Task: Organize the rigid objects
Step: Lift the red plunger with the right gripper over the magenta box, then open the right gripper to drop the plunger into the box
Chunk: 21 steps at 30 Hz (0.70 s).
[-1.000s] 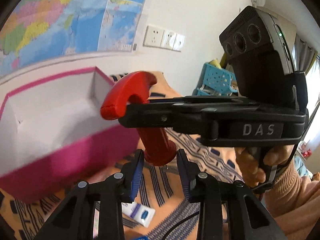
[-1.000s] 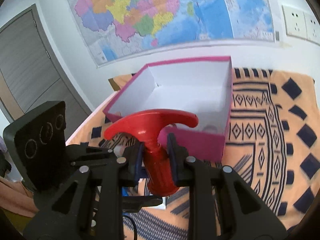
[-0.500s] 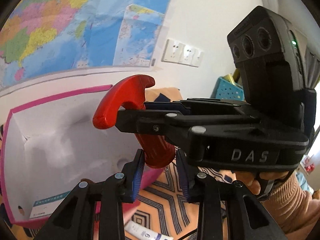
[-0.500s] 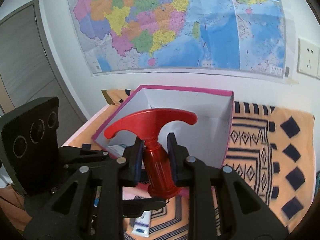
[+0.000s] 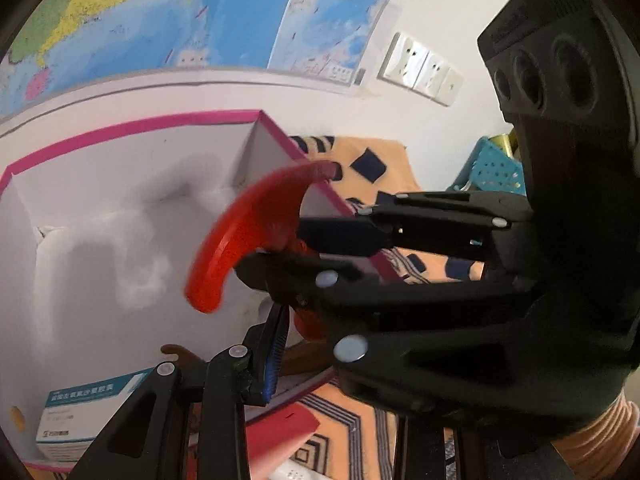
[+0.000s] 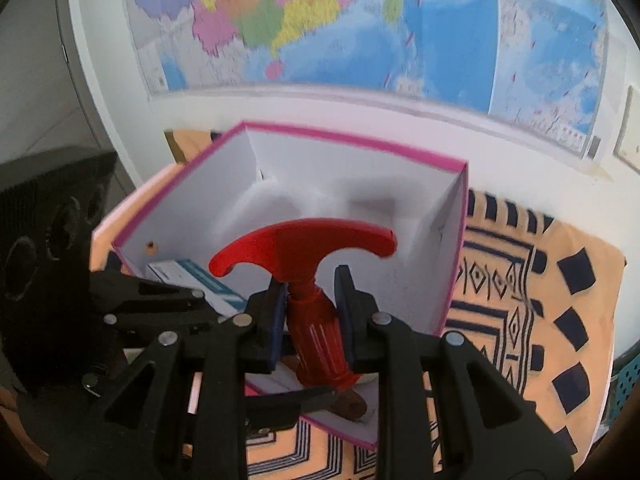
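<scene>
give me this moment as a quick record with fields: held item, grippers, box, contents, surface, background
held item: red T-handle tool, upright, over the box
right gripper: shut on the tool's ribbed shaft
left gripper: at the shaft's lower end, one blue pad in view, contact hidden by the right gripper
box: pink outside, white inside, open top
contents: white-and-teal carton in a corner, a brown item near the front wall
surface: orange patterned cloth
background: wall map, sockets

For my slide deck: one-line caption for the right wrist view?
Right claw grips a red T-handled tool above an open pink box.
</scene>
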{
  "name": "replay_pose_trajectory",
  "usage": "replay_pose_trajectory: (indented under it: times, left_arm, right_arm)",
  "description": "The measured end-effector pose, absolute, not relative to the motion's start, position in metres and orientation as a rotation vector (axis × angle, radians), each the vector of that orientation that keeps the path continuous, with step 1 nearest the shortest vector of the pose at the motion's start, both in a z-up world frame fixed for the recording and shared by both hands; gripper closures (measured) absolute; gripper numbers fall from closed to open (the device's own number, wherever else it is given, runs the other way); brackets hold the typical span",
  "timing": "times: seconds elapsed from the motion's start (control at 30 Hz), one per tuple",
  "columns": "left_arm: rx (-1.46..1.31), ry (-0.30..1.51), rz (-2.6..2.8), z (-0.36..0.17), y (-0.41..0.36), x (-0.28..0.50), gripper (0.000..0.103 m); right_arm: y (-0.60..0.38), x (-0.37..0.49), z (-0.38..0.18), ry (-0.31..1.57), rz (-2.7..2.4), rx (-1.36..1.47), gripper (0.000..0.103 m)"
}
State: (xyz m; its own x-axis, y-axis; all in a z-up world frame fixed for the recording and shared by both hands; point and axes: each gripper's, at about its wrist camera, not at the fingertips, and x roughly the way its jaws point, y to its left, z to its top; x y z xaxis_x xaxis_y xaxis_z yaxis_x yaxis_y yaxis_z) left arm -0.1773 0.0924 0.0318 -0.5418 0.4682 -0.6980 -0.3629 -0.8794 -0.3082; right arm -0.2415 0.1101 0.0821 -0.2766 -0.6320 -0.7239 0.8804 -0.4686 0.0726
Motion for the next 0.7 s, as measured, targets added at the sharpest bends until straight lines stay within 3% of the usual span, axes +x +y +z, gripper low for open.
replay_pose_trajectory:
  times: [0.3,0.7]
  left_arm:
    - [-1.095,-0.119,2.496,0.039,0.075,-0.165,0.067]
    - [-0.982,-0.234,2.521,0.052,0.028,-0.107,0.061]
  right_arm:
    - [0.128,-0.259,0.069,0.361,-1.924,0.994,0.066]
    - [0.187,-0.229,0.088,0.126,-1.873,0.911,0.066]
